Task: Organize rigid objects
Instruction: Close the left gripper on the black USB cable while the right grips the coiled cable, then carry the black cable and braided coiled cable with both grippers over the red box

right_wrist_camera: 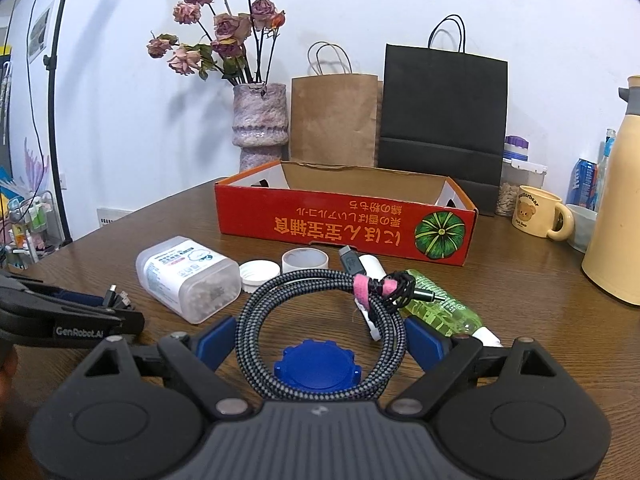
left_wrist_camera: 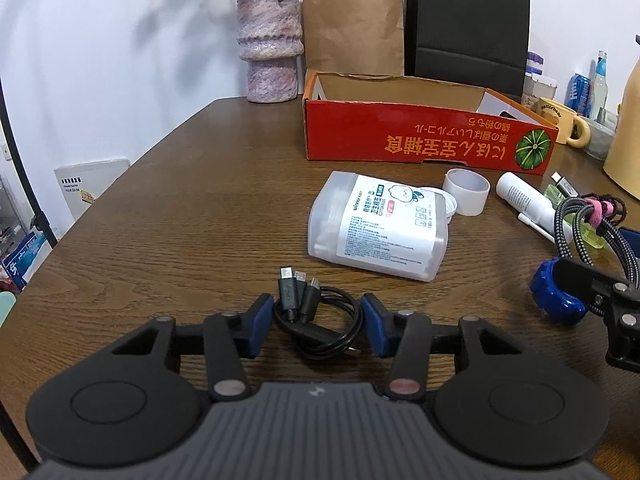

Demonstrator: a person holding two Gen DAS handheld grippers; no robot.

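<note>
A small coil of black cable point(left_wrist_camera: 316, 320) with several plugs lies on the wooden table point(left_wrist_camera: 180, 240). My left gripper point(left_wrist_camera: 318, 320) brackets it, and both blue pads touch its sides. My right gripper point(right_wrist_camera: 320, 340) is shut on a coil of braided grey cable point(right_wrist_camera: 320, 308) tied with a pink strap, held above a blue lid point(right_wrist_camera: 316, 368). An open red cardboard box point(right_wrist_camera: 340, 220) stands behind. In front of it lie a clear cotton swab container point(left_wrist_camera: 380, 228) on its side, a white tape roll point(left_wrist_camera: 468, 190), a white tube point(left_wrist_camera: 524, 196) and a green bottle point(right_wrist_camera: 440, 308).
A vase of dried roses point(right_wrist_camera: 260, 124), a brown paper bag point(right_wrist_camera: 334, 120) and a black paper bag point(right_wrist_camera: 442, 120) stand along the wall behind the box. At the right are a yellow mug point(right_wrist_camera: 536, 216), a cream thermos point(right_wrist_camera: 618, 216) and cans. The table's left edge drops to floor clutter.
</note>
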